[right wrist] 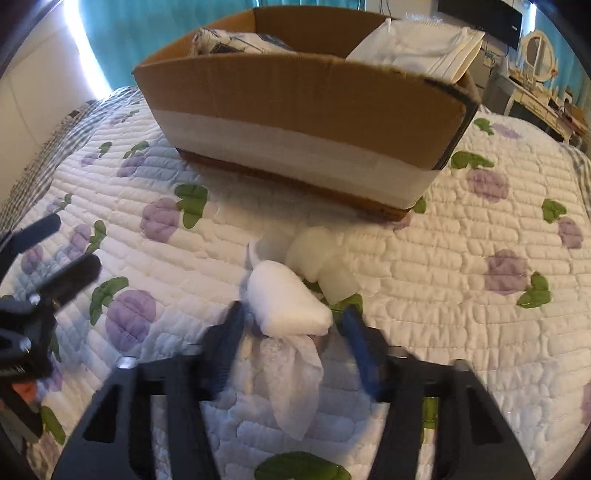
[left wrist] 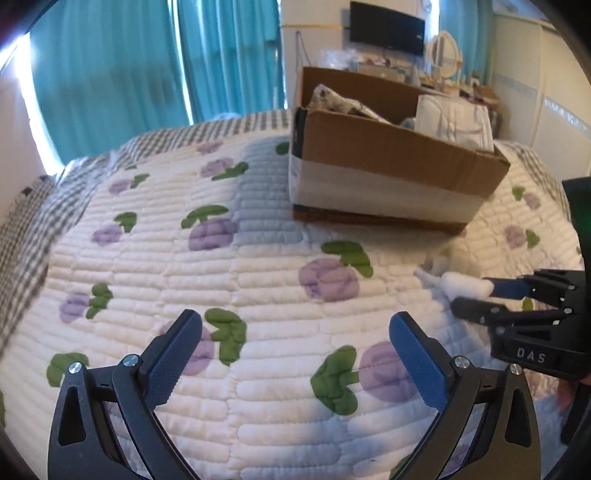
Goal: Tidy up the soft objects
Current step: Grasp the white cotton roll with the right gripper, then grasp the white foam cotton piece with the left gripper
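On the bed, working over a white quilt (left wrist: 258, 258) printed with purple flowers and green leaves. Keeping the left gripper (left wrist: 295, 332) spread wide above the bare quilt, gripping nothing, touching nothing; showing again at the left edge of the right wrist view (right wrist: 62, 247), well apart from the bundle.

Reaching with the right gripper (right wrist: 291, 321) around a white padded bundle (right wrist: 288, 302) lying on the quilt just in front of a cardboard box (right wrist: 295, 99). Bracketing the bundle closely with both fingers (right wrist: 232, 321), one on each side, the left one seeming to touch it; blurring too much to tell whether actually squeezing or only closing in. Showing from the left wrist view as the same bundle (left wrist: 463, 284) at the tip of the blue-padded finger, near the box's front corner.

Trailing from the bundle toward the camera, a thin white sheet (right wrist: 295, 380), lying crumpled between the gripper's arms. Resting just beyond the bundle, between it and the box, a few pale translucent pieces (right wrist: 317, 254), too soft in outline to identify.

Standing on the quilt with its top open, the cardboard box (left wrist: 388, 155), banded with white tape around its lower half. Holding inside, at one end, a folded white textile (right wrist: 417, 48), and at the other, a patterned fabric (right wrist: 236, 40).

Hanging behind the bed, teal curtains (left wrist: 110, 74); beyond the box, a dark screen (left wrist: 386, 31) on the wall.
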A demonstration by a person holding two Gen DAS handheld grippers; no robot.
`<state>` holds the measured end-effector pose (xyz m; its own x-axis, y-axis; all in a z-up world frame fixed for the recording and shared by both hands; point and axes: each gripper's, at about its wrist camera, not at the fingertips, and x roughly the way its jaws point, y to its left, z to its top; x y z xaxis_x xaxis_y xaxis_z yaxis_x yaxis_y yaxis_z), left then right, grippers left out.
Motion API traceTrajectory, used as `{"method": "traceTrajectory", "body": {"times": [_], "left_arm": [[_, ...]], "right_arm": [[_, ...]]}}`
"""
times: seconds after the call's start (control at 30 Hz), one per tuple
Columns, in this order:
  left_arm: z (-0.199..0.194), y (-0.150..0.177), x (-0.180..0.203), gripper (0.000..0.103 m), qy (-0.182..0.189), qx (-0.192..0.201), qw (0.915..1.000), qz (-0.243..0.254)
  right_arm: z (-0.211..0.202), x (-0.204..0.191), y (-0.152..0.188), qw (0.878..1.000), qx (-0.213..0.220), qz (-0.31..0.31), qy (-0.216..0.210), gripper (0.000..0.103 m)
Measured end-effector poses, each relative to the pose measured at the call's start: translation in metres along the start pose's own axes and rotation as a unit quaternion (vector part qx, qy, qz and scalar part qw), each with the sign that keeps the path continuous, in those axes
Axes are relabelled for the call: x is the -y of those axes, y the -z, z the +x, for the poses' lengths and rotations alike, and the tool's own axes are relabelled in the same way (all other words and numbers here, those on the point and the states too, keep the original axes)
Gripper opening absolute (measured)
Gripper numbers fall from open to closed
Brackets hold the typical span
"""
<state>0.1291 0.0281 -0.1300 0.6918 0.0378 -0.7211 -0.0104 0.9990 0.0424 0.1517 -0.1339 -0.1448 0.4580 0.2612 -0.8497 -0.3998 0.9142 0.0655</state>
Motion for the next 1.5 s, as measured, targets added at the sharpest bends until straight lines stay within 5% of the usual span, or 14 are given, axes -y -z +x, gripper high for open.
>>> {"method": "traceTrajectory", "body": {"times": [0.1,0.4,0.57,1.03,1.23,1.43,1.5], "left_arm": [[-0.008,0.000,0.003,0.103,-0.002,0.011,0.9999,0.005],[-0.024,-0.016,0.025,0.103,0.010,0.023,0.9995,0.017],[-0.023,-0.031,0.057,0.103,0.037,0.025,0.9983,0.038],[0.060,-0.043,0.137,0.101,0.071,-0.046,0.9935,0.076],[0.088,-0.039,0.148,0.076,0.071,-0.074,0.9906,0.091],[0.078,-0.035,0.153,0.045,0.074,-0.064,0.9892,0.110],[0.072,-0.033,0.150,0.042,0.081,-0.065,0.9892,0.103]], "right_arm": [[0.000,-0.002,0.003,1.000,0.000,-0.005,-0.002,0.036],[-0.056,0.013,0.011,0.998,0.050,0.022,-0.027,0.035],[-0.079,0.028,0.003,0.997,0.071,0.016,0.010,0.035],[-0.055,0.096,-0.019,0.998,0.031,0.010,0.044,0.035],[-0.044,0.109,-0.017,0.999,0.016,0.027,0.030,0.035],[-0.042,0.107,-0.018,0.999,0.013,0.023,0.029,0.035],[-0.044,0.106,-0.017,0.999,0.018,0.020,0.032,0.035]]}}
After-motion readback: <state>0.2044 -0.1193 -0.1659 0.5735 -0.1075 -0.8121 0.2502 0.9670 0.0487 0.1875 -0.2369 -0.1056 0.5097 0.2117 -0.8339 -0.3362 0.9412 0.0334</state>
